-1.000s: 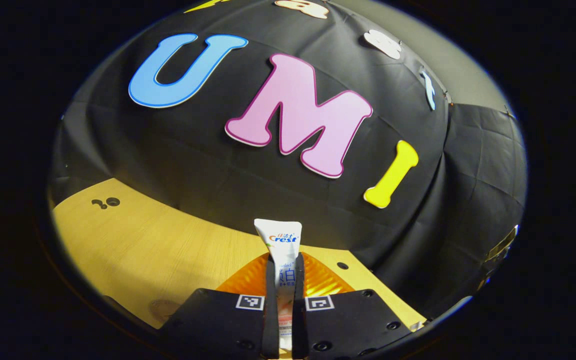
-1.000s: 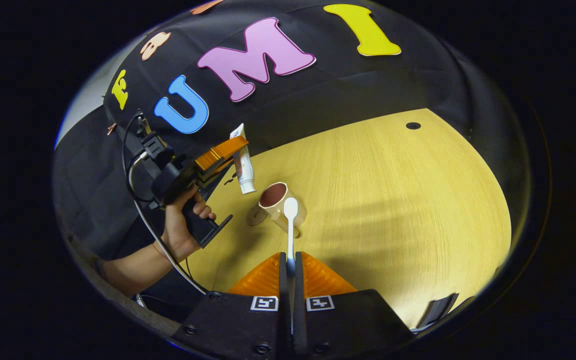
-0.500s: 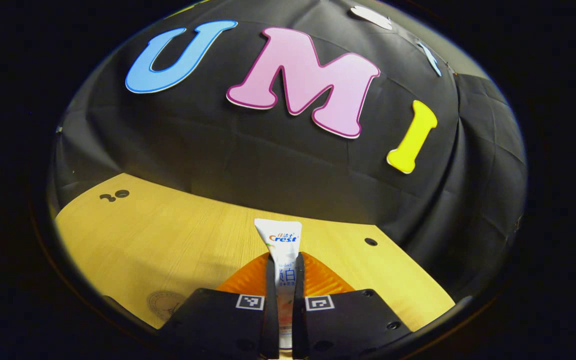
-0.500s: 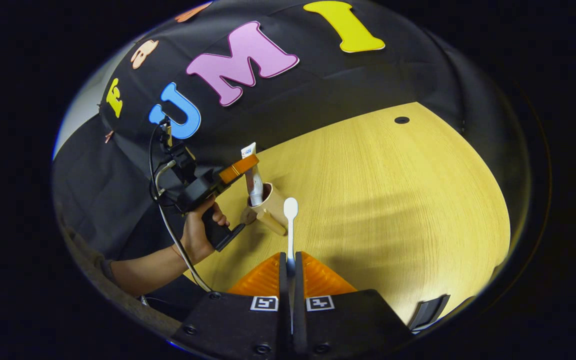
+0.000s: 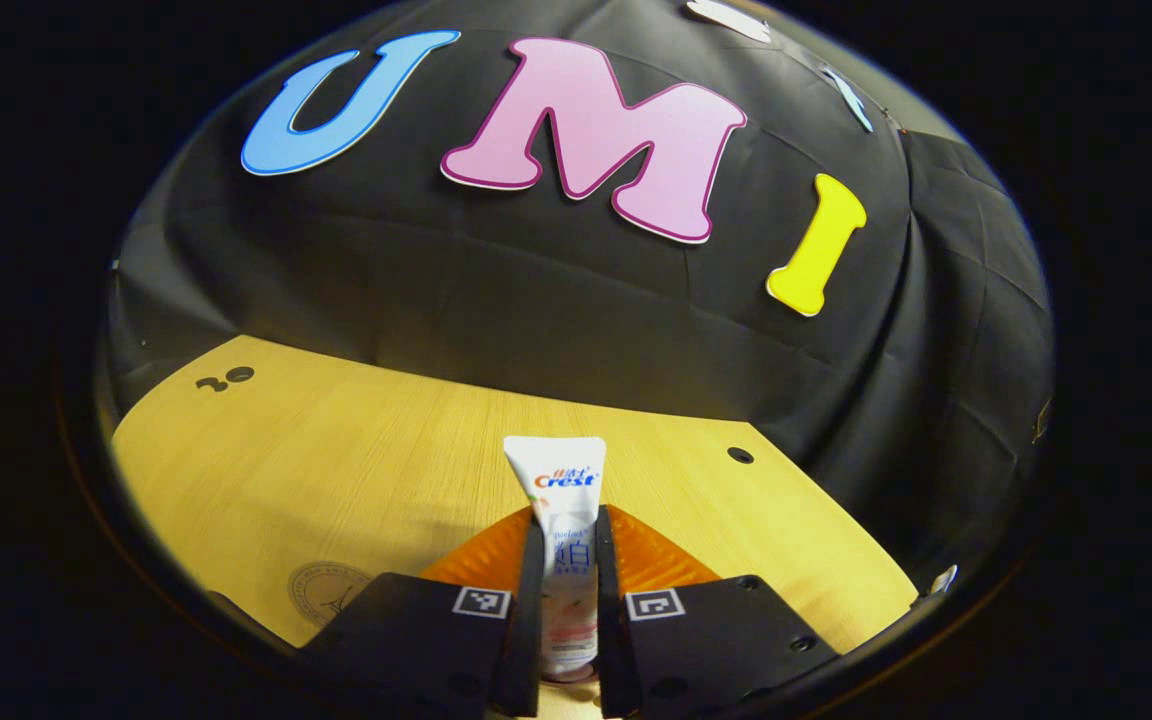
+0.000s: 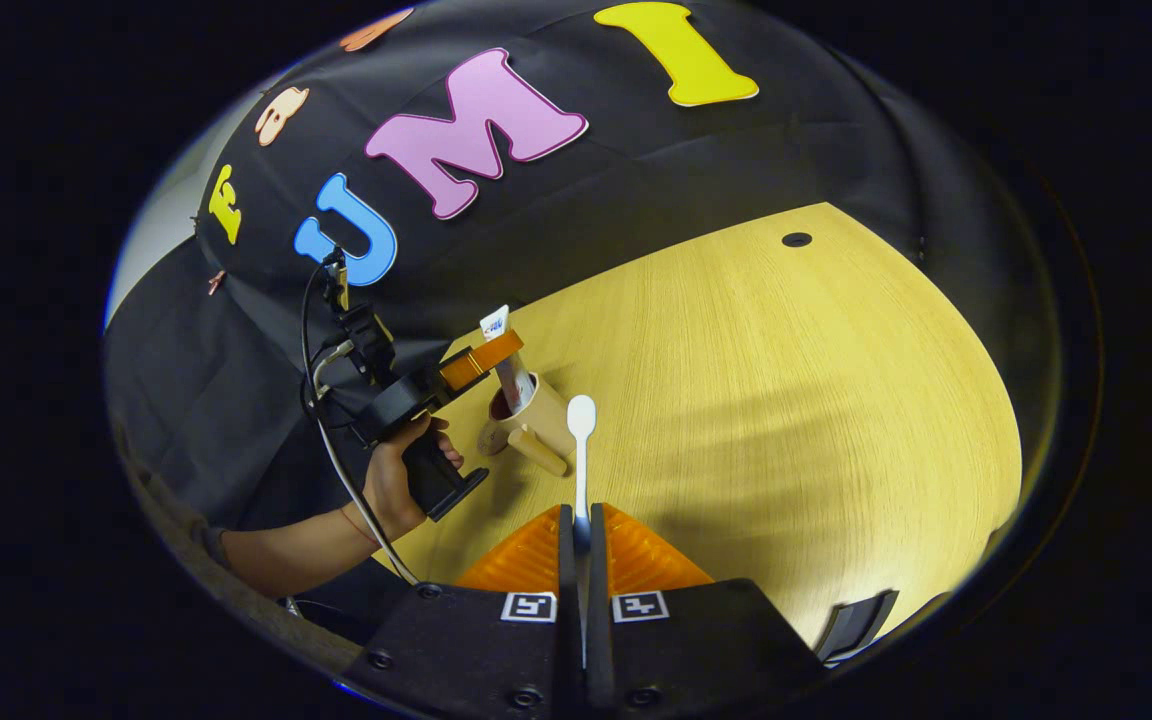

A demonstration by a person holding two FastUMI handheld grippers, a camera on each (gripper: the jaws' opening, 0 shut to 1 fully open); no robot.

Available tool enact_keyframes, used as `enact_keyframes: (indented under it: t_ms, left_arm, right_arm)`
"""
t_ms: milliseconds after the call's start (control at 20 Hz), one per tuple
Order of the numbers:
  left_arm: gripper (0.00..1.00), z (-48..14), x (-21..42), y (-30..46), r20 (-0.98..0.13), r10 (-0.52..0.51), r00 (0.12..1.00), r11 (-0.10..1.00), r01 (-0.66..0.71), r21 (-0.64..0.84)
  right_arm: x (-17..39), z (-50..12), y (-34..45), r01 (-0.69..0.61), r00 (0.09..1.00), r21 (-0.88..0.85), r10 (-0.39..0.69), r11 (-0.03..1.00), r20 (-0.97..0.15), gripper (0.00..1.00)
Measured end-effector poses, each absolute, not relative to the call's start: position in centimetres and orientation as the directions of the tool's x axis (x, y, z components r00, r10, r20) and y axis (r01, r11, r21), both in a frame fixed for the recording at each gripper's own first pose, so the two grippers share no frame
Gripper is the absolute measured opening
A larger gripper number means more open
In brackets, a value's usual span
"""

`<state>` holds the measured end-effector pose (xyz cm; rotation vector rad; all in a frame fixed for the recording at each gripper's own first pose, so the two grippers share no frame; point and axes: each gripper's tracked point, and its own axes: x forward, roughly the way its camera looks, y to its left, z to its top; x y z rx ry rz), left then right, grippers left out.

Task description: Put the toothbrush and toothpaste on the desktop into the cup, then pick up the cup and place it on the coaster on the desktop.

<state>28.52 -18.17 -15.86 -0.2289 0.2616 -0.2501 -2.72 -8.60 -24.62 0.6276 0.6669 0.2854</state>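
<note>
A white toothpaste tube (image 5: 556, 480) stands upright between the fingers of my left gripper (image 5: 568, 525), whose jaws have parted a little around it. In the right gripper view the toothpaste (image 6: 499, 330) has its lower end inside the beige cup (image 6: 541, 405), with the left gripper (image 6: 481, 358) still around it just above the rim. The cup's handle points toward me. A round coaster (image 5: 326, 590) lies on the wooden desktop; the coaster (image 6: 489, 438) sits just left of the cup. My right gripper (image 6: 581, 515) is shut on a white toothbrush (image 6: 581, 420), held in the air near the cup.
A hand (image 6: 401, 480) holds the left gripper, with a cable trailing from it. The desktop (image 6: 786, 400) stretches wide to the right of the cup, with a small hole (image 6: 796, 240) at its far edge. A dark object (image 6: 861, 620) sits at the near right edge.
The left gripper came down and lowered the toothpaste into the cup, and its fingers have spread slightly. The right gripper has barely moved with the toothbrush.
</note>
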Motion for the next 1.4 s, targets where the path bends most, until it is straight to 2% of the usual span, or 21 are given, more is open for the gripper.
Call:
enact_keyframes:
  t_ms: [50,100,150,200,250,300,350,400,450,500,550,600,650,700,900,1150,1400]
  left_arm:
    - [0.30,-16.1,28.3,-18.2,-0.236,-0.276,0.932,0.942,0.214,-0.260]
    - [0.39,-16.4,28.2,-18.2,-0.247,-0.273,0.930,0.944,0.209,-0.257]
    - [0.31,-16.6,28.3,-18.4,-0.257,-0.276,0.926,0.943,0.210,-0.256]
    - [0.31,-16.8,28.3,-18.5,-0.264,-0.284,0.922,0.941,0.216,-0.259]
    - [0.42,-16.9,28.1,-18.7,-0.266,-0.293,0.918,0.938,0.223,-0.264]
    - [0.34,-16.8,27.7,-18.7,-0.256,-0.298,0.920,0.936,0.229,-0.266]
    - [0.39,-16.6,27.5,-18.9,-0.247,-0.304,0.920,0.934,0.237,-0.268]
    - [0.51,-16.4,27.0,-19.1,-0.243,-0.311,0.919,0.932,0.244,-0.268]
    - [0.47,-16.3,26.7,-19.2,-0.245,-0.317,0.916,0.931,0.252,-0.264]
    - [0.60,-16.4,26.4,-19.1,-0.247,-0.322,0.914,0.931,0.258,-0.258]
    - [0.57,-16.3,26.1,-19.1,-0.252,-0.325,0.912,0.932,0.263,-0.251]
    - [0.60,-16.3,26.0,-19.1,-0.255,-0.330,0.909,0.931,0.268,-0.248]
    - [0.73,-16.1,25.8,-19.1,-0.256,-0.337,0.906,0.929,0.275,-0.249]
    - [0.65,-15.9,25.4,-19.0,-0.255,-0.346,0.903,0.926,0.283,-0.251]
    - [0.71,-14.1,23.1,-17.9,-0.243,-0.369,0.897,0.915,0.304,-0.266]
    - [0.71,-11.3,19.0,-15.2,-0.207,-0.389,0.898,0.896,0.317,-0.311]
    - [0.71,-11.4,14.6,-12.1,-0.251,-0.387,0.887,0.901,0.307,-0.306]
  right_arm:
    - [-2.8,-24.6,-8.6,-0.050,0.757,0.624,0.437,0.780,-0.486,0.06]
    - [-2.7,-24.5,-8.5,-0.051,0.758,0.626,0.438,0.778,-0.483,0.06]
    - [-2.7,-24.4,-8.4,-0.052,0.759,0.627,0.439,0.778,-0.481,0.06]
    - [-2.7,-24.4,-8.2,-0.054,0.758,0.628,0.441,0.777,-0.481,0.06]
    - [-2.7,-24.4,-8.1,-0.054,0.759,0.627,0.440,0.777,-0.479,0.06]
    - [-2.6,-24.3,-8.0,-0.054,0.759,0.630,0.442,0.775,-0.478,0.06]
    - [-2.8,-24.3,-8.0,-0.052,0.760,0.633,0.442,0.773,-0.477,0.06]
    - [-2.7,-24.3,-7.9,-0.051,0.761,0.636,0.443,0.770,-0.475,0.06]
    - [-2.8,-24.4,-7.7,-0.049,0.762,0.636,0.441,0.770,-0.475,0.06]
    - [-2.8,-24.3,-7.6,-0.050,0.763,0.639,0.443,0.767,-0.472,0.06]
    - [-2.8,-24.1,-7.4,-0.048,0.765,0.638,0.439,0.768,-0.471,0.06]
    - [-2.7,-24.0,-7.3,-0.048,0.766,0.641,0.440,0.766,-0.468,0.06]
    - [-2.7,-23.8,-7.0,-0.046,0.769,0.643,0.438,0.765,-0.466,0.06]
    - [-2.7,-23.6,-6.9,-0.046,0.771,0.645,0.437,0.763,-0.462,0.06]
    - [-2.5,-22.9,-6.1,-0.048,0.782,0.656,0.437,0.753,-0.444,0.06]
    - [-0.8,-21.0,-4.6,-0.068,0.802,0.679,0.445,0.731,-0.398,0.06]
    - [2.4,-18.0,-2.3,-0.147,0.817,0.681,0.477,0.717,-0.325,0.06]
